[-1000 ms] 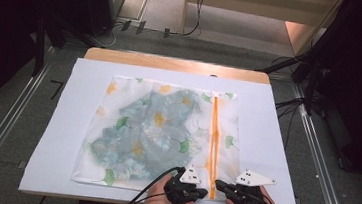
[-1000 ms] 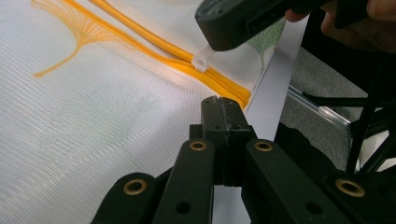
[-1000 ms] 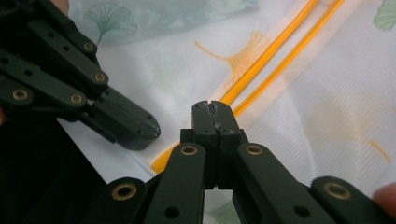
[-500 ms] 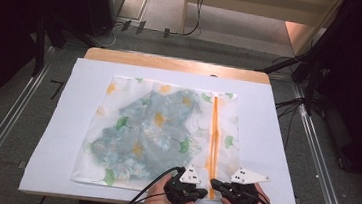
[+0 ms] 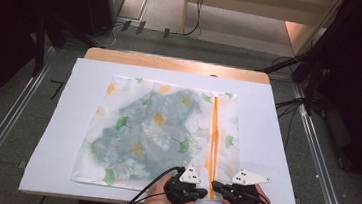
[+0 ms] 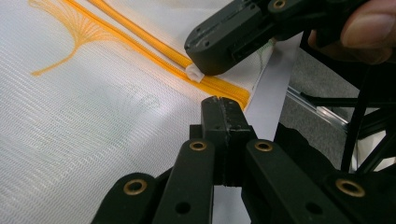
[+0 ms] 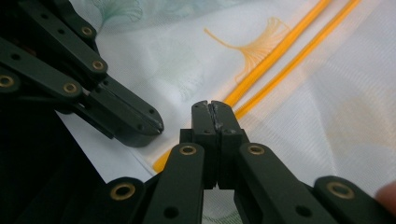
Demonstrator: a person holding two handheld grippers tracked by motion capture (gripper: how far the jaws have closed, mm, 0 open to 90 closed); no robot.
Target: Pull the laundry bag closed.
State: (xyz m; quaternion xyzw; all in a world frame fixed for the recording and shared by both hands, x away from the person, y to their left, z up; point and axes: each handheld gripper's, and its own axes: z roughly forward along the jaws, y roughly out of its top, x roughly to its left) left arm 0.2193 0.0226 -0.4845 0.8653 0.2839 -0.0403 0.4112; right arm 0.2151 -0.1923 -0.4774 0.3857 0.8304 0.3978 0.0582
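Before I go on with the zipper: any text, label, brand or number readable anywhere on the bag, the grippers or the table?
None readable. The mesh bag carries only printed ginkgo leaves and an orange zipper, with no lettering visible. The left gripper and right gripper show plain black jaws and brass rivets, no markings. The white table cover is blank.

The mesh bag [image 5: 158, 135] was a fine, matt white netting, semi-sheer, printed with leaves, and its orange zipper [image 6: 154, 51] looked like woven tape with a smooth white plastic pull [image 6: 194, 73]. Both the left gripper [image 6: 223, 103] and right gripper [image 7: 209, 108] were matt black plastic with brass-coloured rivets. The white sheet [image 5: 66, 121] looked like smooth matt paper over a wooden table [image 5: 172, 62].
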